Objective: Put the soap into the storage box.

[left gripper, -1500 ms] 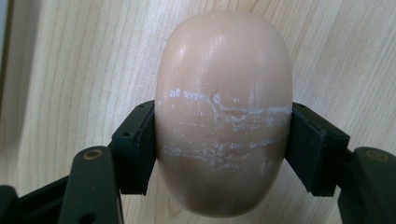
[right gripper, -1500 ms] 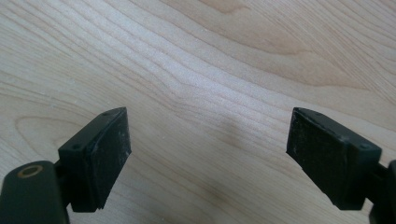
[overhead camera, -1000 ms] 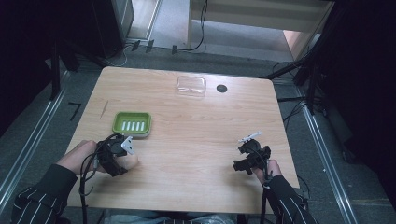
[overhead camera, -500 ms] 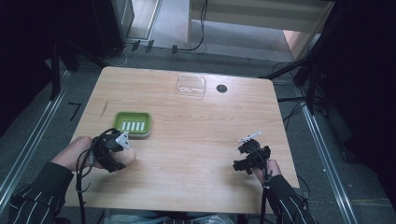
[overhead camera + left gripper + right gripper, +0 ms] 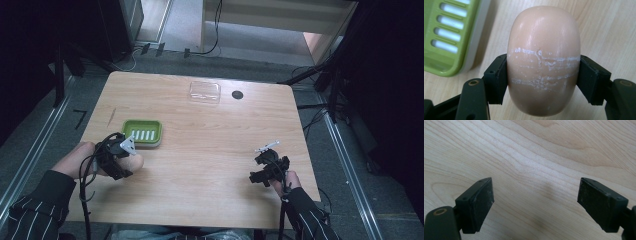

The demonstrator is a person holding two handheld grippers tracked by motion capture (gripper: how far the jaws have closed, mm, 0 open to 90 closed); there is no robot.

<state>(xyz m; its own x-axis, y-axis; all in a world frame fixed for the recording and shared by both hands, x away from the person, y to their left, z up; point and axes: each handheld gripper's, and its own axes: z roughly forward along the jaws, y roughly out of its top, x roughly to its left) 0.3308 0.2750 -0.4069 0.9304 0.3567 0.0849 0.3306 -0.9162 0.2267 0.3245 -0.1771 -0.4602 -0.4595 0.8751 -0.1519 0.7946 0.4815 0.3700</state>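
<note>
A pale peach oval bar of soap with white scuff lines sits between the two black jaws of my left gripper, which is shut on its sides. In the high view that left gripper is at the table's front left, the soap showing at its tip, just below a green slotted soap dish. The dish's corner lies to the upper left in the left gripper view. My right gripper rests at the front right, open, with bare wood between its jaws.
A clear plastic lid or tray and a small black disc lie near the far edge of the wooden table. A thin stick lies near the left edge. Metal rails and cables run along the floor beside the table.
My left gripper with the soap has drifted slightly left and toward the front, away from the green dish. The right gripper has stayed put.
</note>
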